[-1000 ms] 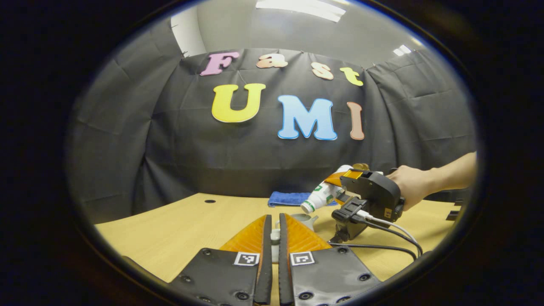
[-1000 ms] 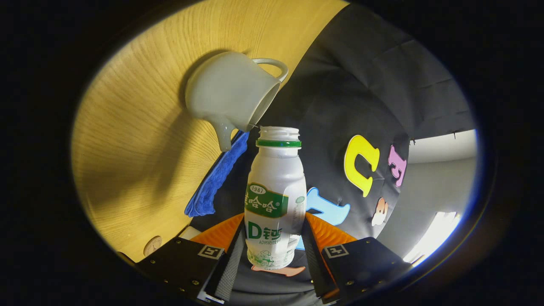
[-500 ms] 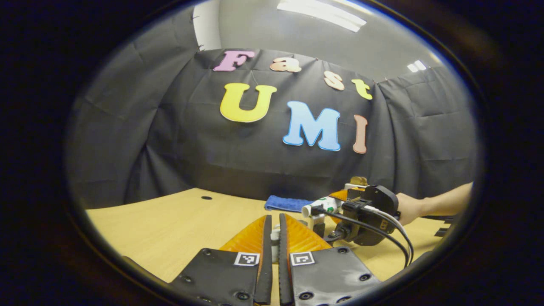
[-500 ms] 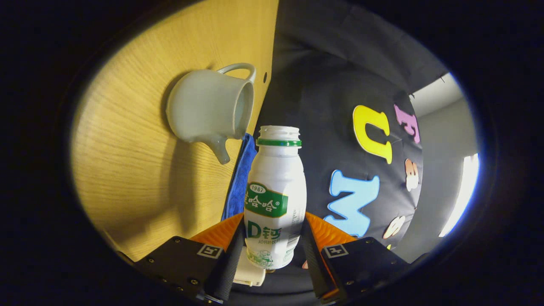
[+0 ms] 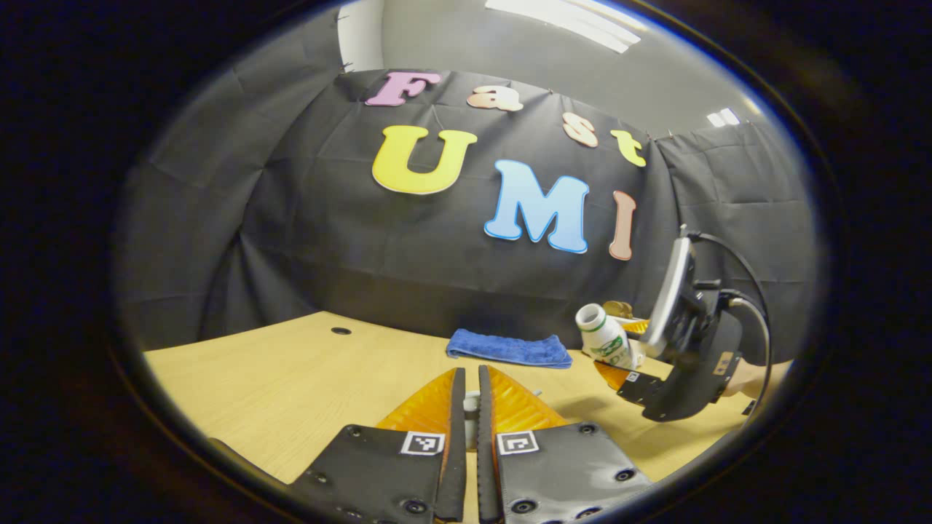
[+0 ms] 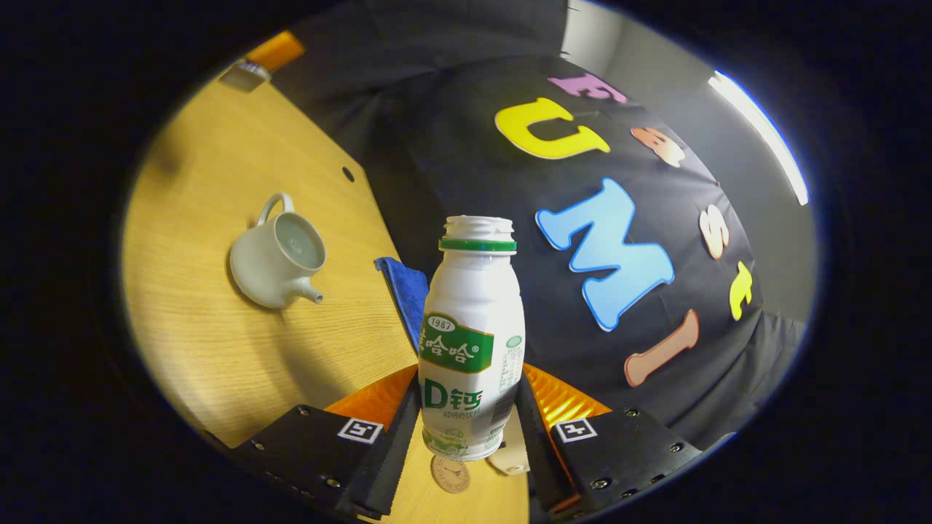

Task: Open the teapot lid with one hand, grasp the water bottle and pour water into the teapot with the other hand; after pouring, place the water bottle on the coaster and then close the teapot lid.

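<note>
My right gripper (image 6: 472, 382) is shut on a white water bottle (image 6: 472, 327) with a green label and no cap, held about upright. Well off to its left the pale teapot (image 6: 280, 258) stands lidless on the wooden table (image 6: 218, 349). Just below the bottle a small round brown coaster (image 6: 450, 473) lies on the table. In the left gripper view my left gripper (image 5: 470, 372) is shut on a small white piece, the teapot lid (image 5: 472, 400), mostly hidden between its fingers. Farther right there, the right gripper (image 5: 641, 356) holds the bottle (image 5: 603, 338) above the table.
A folded blue cloth (image 5: 510, 348) lies at the back of the table against the wall, also seen as the blue cloth (image 6: 408, 287) behind the bottle. A small hole (image 5: 340, 330) marks the tabletop at the back left. Cables hang from the right gripper.
The bottle was tipped with its mouth at the teapot's opening; it has swung upright and drawn away to the right. The left gripper has stayed shut and has hardly moved.
</note>
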Demonstrator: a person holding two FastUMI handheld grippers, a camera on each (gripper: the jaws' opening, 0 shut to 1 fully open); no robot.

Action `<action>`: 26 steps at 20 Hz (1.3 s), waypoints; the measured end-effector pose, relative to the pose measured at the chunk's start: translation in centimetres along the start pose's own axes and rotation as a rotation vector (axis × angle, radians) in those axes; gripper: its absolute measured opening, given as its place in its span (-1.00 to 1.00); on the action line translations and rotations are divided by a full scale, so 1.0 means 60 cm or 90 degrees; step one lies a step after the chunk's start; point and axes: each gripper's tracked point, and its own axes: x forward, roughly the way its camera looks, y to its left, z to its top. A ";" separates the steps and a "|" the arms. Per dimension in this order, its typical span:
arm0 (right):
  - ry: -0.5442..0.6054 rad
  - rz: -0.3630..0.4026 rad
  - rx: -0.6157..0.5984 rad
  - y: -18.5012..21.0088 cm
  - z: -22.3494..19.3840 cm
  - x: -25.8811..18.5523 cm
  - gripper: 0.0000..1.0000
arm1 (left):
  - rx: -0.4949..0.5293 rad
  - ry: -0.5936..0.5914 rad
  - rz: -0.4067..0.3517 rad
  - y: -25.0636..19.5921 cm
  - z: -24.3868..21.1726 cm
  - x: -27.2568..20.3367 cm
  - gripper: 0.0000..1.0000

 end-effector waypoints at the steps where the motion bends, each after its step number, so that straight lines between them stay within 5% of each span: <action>1: 0.000 0.009 0.051 -0.003 -0.004 -0.012 0.42 | 0.007 0.006 -0.002 -0.007 -0.001 0.013 -0.67; 5: -0.013 0.019 0.200 -0.030 -0.013 -0.050 0.42 | 0.037 0.011 -0.013 -0.041 0.010 0.049 -0.67; 13: -0.078 -0.051 0.425 -0.094 -0.052 -0.086 0.41 | 0.159 0.003 -0.043 -0.110 0.002 0.159 -0.67; 14: -0.081 -0.063 0.440 -0.099 -0.058 -0.092 0.41 | 0.174 0.013 -0.047 -0.117 -0.013 0.176 -0.84; 16: -0.075 -0.088 0.456 -0.128 -0.081 -0.097 0.41 | 0.188 0.037 -0.043 -0.123 -0.040 0.196 -0.67; 21: -0.053 -0.103 0.558 -0.166 -0.133 -0.096 0.41 | 0.166 0.065 -0.038 -0.123 -0.076 0.236 -0.67; 26: -0.045 -0.095 0.549 -0.158 -0.135 -0.095 0.41 | 0.138 0.084 -0.016 -0.101 -0.093 0.255 -0.75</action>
